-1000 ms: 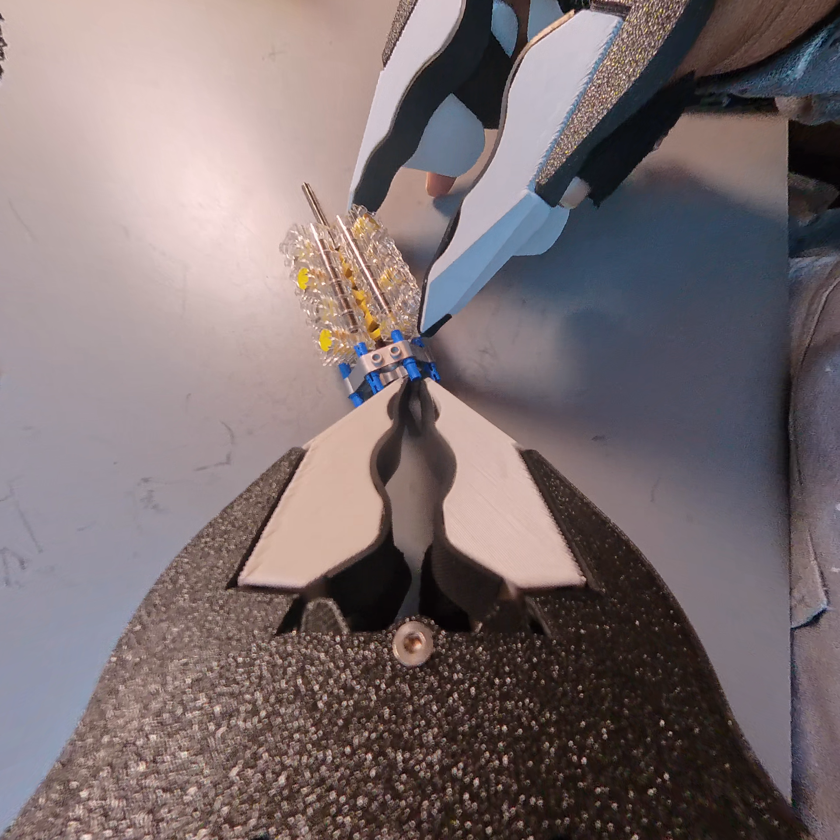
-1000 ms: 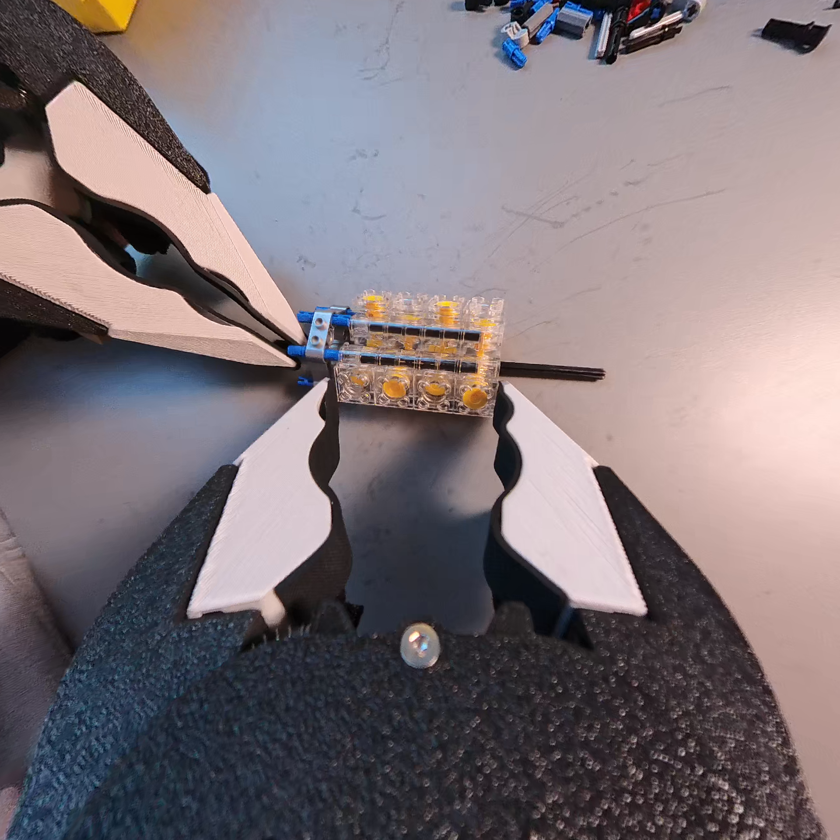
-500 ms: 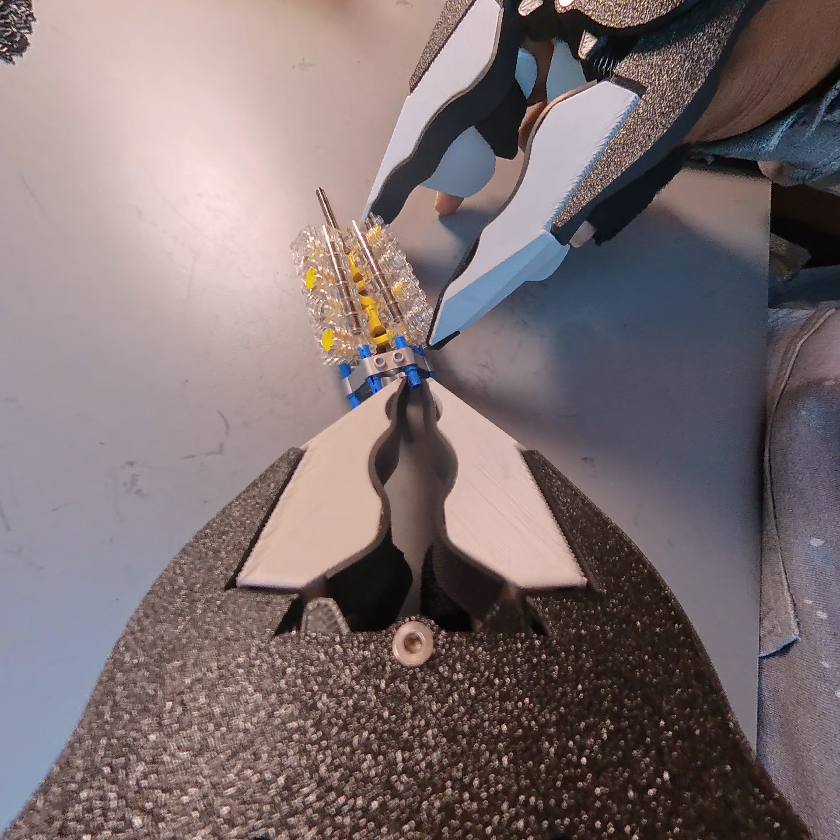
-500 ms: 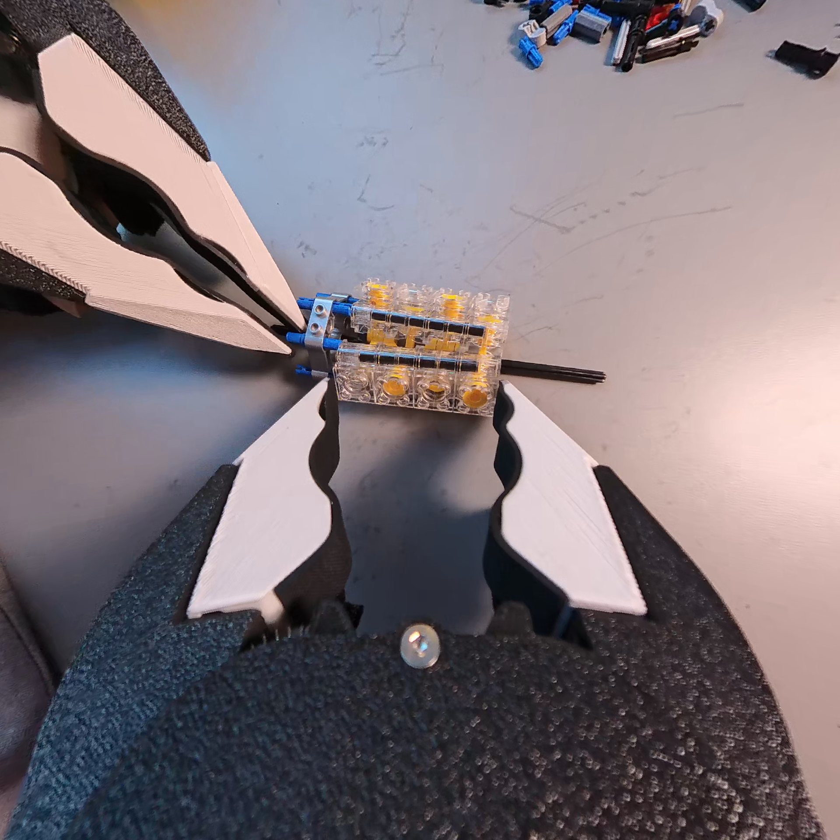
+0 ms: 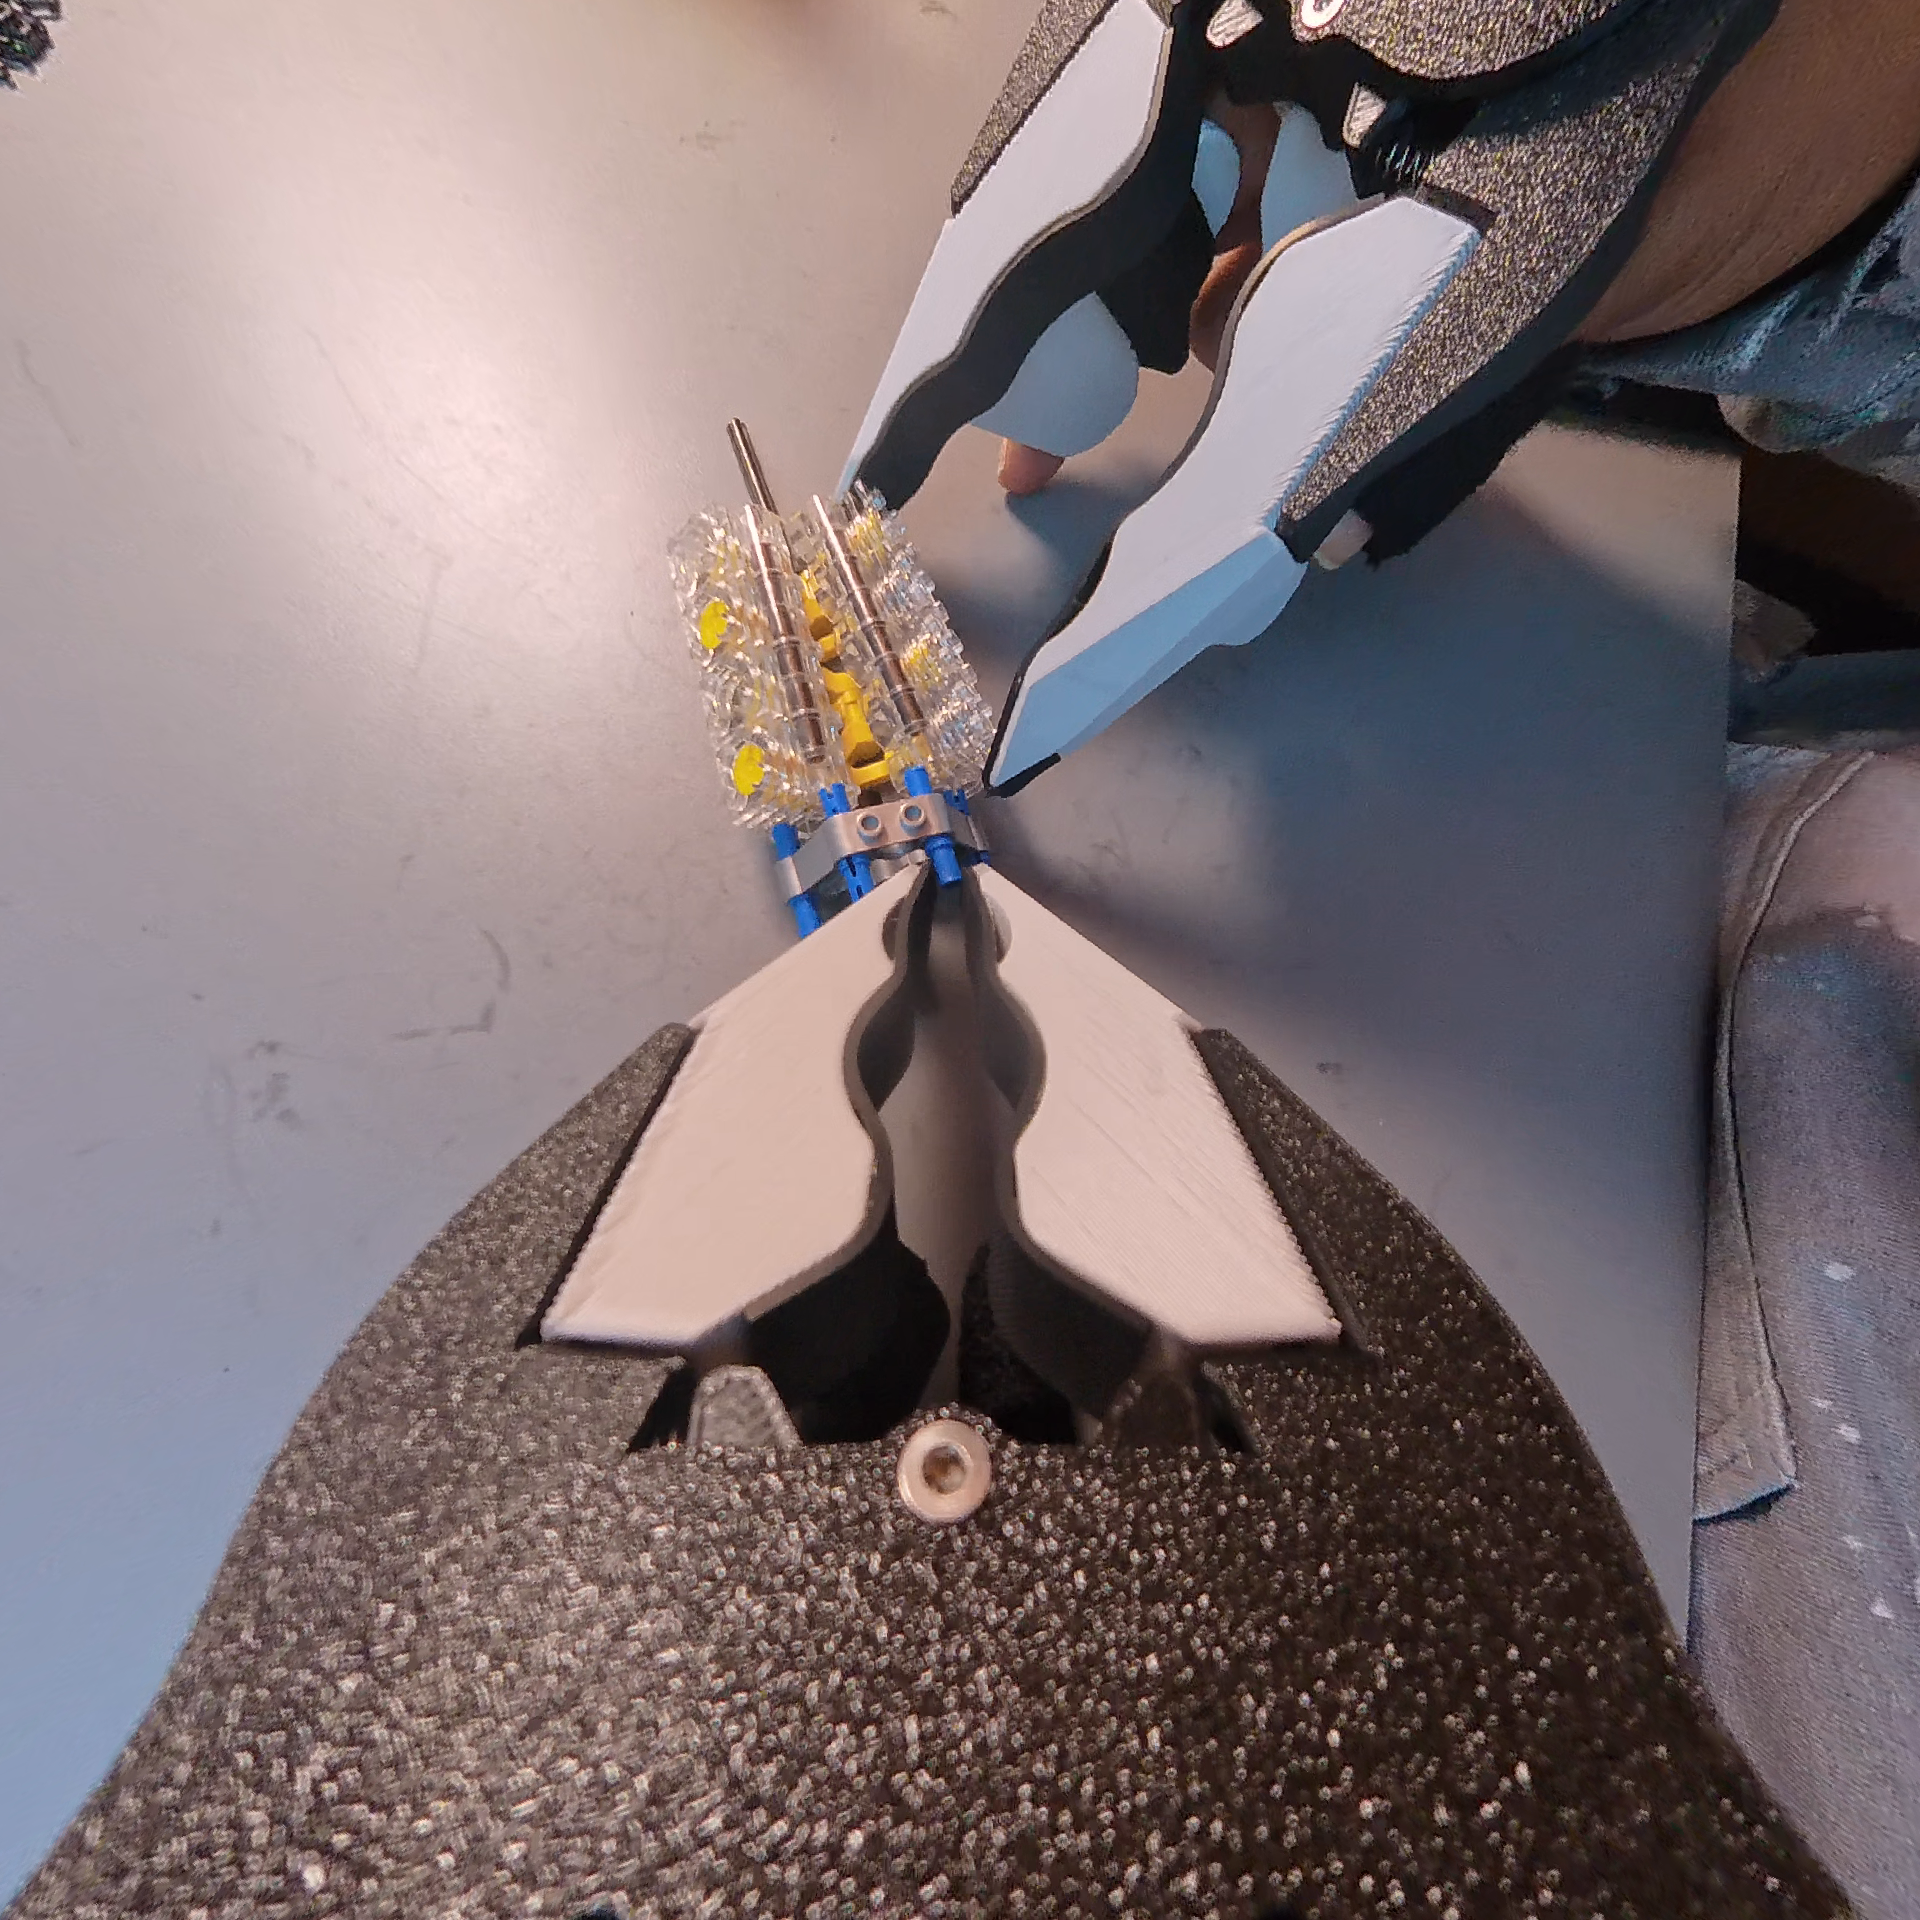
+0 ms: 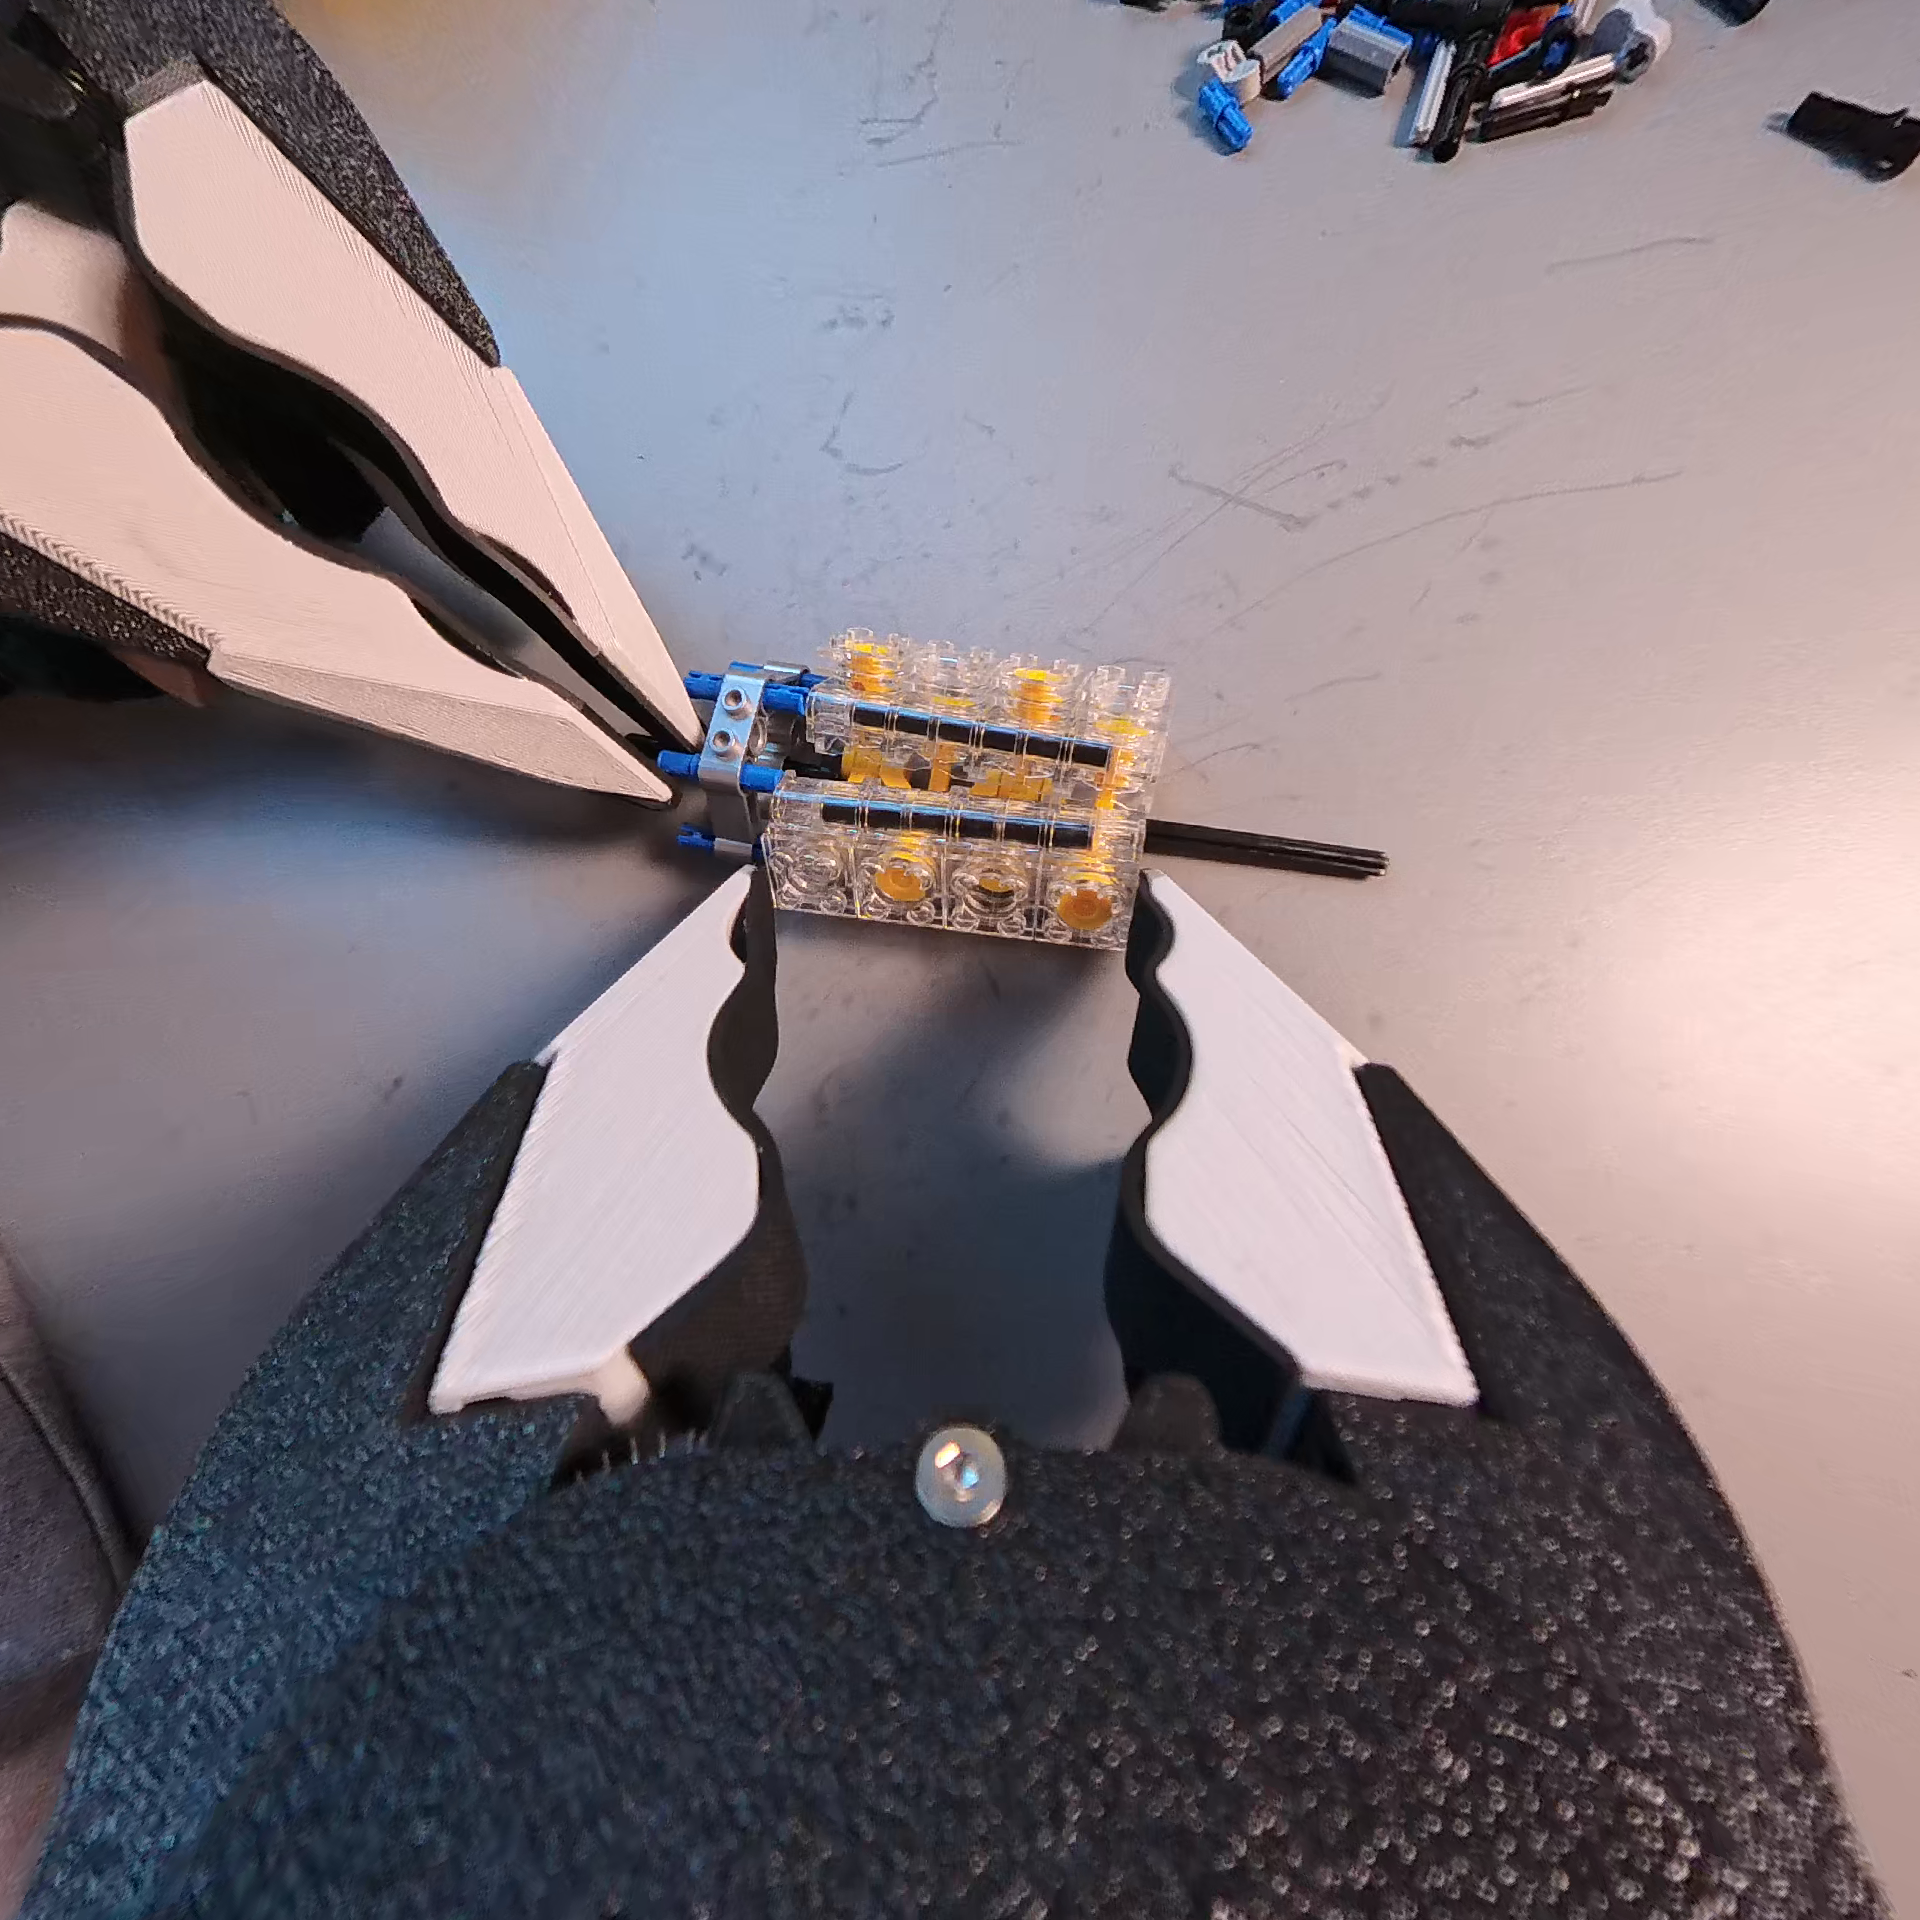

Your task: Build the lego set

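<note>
I can read no writing, number or brand anywhere from here: nothing legible on the brick assembly, the grey table or the far loose parts.

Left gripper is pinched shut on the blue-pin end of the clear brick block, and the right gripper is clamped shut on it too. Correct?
Not quite. The right gripper is open, its fingers flanking the clear brick block with yellow inserts; the right wrist view shows it. The left gripper is shut on the blue-pin end.
</note>
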Demonstrator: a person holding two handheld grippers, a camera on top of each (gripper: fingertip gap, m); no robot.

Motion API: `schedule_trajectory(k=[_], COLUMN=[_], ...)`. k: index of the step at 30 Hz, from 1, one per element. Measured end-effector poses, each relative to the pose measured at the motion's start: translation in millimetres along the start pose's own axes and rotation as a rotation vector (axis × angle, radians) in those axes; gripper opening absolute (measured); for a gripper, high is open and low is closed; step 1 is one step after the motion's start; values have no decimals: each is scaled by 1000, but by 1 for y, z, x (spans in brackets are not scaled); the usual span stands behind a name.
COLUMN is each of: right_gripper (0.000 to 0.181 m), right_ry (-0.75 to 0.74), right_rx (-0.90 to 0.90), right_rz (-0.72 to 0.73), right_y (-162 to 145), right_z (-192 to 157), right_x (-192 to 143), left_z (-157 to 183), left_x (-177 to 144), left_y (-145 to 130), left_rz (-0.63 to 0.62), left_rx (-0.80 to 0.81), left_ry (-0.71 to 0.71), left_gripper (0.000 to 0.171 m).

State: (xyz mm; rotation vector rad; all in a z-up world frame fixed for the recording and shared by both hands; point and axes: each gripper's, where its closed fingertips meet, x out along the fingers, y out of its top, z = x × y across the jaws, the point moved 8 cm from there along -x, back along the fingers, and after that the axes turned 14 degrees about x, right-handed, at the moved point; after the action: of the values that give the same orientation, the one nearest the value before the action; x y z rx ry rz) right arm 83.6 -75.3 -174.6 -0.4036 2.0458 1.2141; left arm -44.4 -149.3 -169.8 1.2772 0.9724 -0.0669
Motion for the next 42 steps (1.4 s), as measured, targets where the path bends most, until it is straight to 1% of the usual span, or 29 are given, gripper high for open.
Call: schedule_trajectory(k=[5, 17, 27, 34, 42], right_gripper=[65, 65, 65, 65, 65], right_ry=[34, 39, -15, -46, -16], right_rx=[26, 46, 23, 21, 66], right_rz=[-19, -31, 0, 19, 3], right_y=[2, 3, 2, 1, 3], right_z=[2, 2, -1, -3, -2], right_x=[-1, -1, 1, 2, 2], left_z=[1, 0, -5, -5, -4], left_x=[0, 1, 0, 0, 0], left_y=[1, 0, -2, -2, -2], left_rz=[-6, 6, 41, 39, 35], left_rx=[4, -9, -77, -74, -69], left_ry=[7, 5, -43, -42, -36], left_gripper=[3, 3, 3, 3, 3])
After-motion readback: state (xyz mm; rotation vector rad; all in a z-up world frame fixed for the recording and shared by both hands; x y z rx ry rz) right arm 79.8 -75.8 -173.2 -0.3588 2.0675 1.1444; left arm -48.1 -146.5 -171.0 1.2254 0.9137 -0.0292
